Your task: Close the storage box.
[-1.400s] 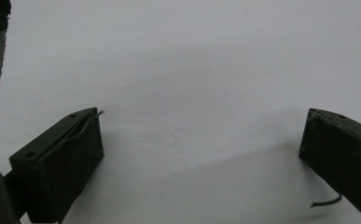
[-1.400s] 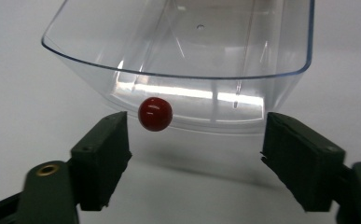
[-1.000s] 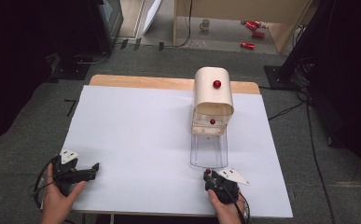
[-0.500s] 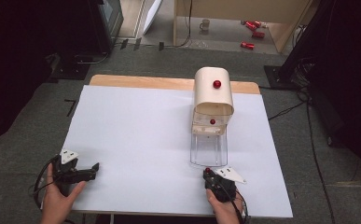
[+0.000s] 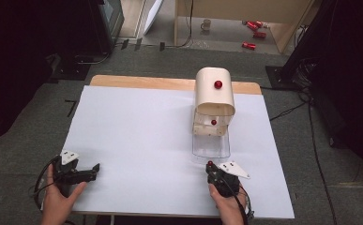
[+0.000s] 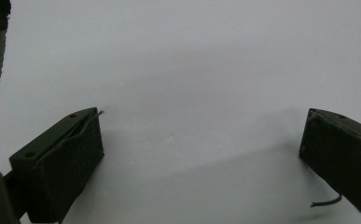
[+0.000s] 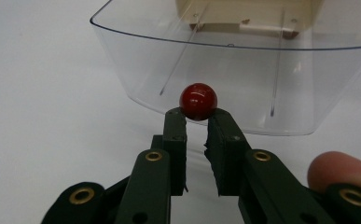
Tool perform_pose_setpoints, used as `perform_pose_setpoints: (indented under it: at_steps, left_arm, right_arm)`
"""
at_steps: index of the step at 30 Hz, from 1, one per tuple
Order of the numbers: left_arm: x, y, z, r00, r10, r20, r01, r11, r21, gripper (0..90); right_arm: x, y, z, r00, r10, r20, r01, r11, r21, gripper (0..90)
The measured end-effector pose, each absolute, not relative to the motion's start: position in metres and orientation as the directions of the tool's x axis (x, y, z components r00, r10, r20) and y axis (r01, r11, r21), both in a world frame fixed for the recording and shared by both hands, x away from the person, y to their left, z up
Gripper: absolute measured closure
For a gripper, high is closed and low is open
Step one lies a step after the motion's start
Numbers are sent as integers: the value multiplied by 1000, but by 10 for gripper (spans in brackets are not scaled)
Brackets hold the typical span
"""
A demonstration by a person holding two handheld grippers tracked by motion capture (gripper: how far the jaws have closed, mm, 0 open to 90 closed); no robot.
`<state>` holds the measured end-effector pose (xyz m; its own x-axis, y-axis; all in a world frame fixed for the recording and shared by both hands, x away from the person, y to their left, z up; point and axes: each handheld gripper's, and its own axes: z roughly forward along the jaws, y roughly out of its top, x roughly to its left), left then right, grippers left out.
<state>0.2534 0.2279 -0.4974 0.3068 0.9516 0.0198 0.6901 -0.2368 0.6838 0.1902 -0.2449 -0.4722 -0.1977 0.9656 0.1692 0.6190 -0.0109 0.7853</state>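
The red knob [image 7: 198, 101] fronts the clear drawer [image 7: 243, 84], drawn out of the cream cabinet [image 5: 214, 93]. The right gripper [image 7: 197, 113] has just closed its jaws onto it; pulling straight toward six o'clock should avoid slipping. The knob sits at the gripper's twelve o'clock.

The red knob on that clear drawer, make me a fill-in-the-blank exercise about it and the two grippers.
1. The right gripper has its jaws closed on the drawer's round ____ knob.
2. The clear drawer is pulled ____ of the cream cabinet.
3. The left gripper has its jaws ____ above the white table cover.
4. The cabinet shows ____ more red knobs above the drawer.

Missing words: red; out; open; two
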Motion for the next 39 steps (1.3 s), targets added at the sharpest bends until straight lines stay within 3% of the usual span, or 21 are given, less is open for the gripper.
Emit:
perform_pose_setpoints:
  at_steps: [20, 39]
  left_arm:
    - [253, 228, -497, 308, 951, 21, 690, -238, 683, 0]
    - [253, 228, -497, 308, 951, 20, 690, -238, 684, 0]
  right_arm:
    - [231, -248, -455, -184, 973, 138, 598, -1, 801, 808]
    - [267, -248, -468, -156, 977, 143, 619, -17, 785, 824]
